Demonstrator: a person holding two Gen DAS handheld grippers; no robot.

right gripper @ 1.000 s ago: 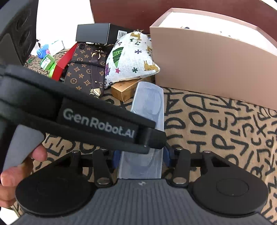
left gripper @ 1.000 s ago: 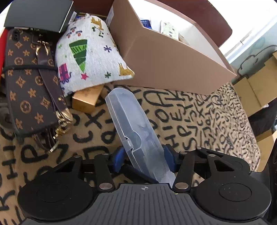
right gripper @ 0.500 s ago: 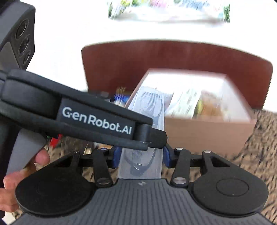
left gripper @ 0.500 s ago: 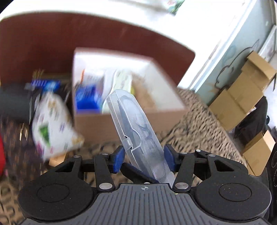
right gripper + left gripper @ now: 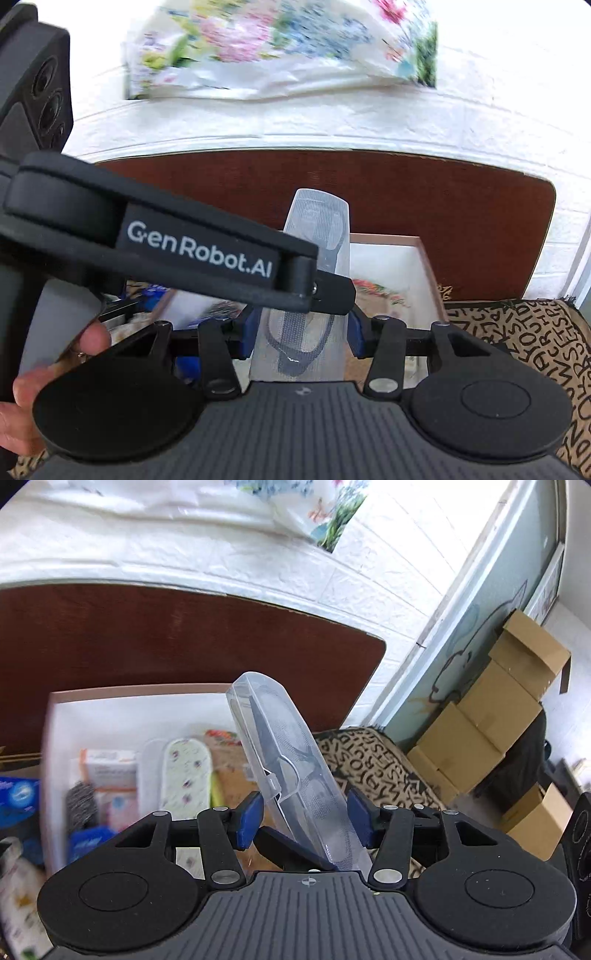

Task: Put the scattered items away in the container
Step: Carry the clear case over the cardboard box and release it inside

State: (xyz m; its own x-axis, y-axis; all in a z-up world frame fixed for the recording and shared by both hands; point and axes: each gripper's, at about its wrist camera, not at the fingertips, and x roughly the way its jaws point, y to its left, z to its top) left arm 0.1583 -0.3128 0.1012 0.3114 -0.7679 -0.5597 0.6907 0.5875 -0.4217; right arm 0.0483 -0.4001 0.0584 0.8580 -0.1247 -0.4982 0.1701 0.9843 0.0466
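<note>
- Hovering above the open box [image 5: 122,701], a clear glasses case [image 5: 288,768] sits between both grippers.
- Left gripper [image 5: 306,818]: jaws opening, pads off the case.
- Right gripper [image 5: 301,338] pinches its lower end.
- Likely light, rigid, slick; best gripped across the flat sides.

Bright daylight, blurred box contents, fisheye-bent edges.

The left gripper [image 5: 306,818] has blue pads [image 5: 250,819] on black linkage arms fixed with round silver screws. Behind the jaws sits a grey ribbed housing [image 5: 306,915] with a small crosshair mark, flanked by two black round discs. The right gripper [image 5: 300,334] has the same build; above its jaws crosses a black bar [image 5: 166,243] lettered "GenRobot.AI" in white
</note>
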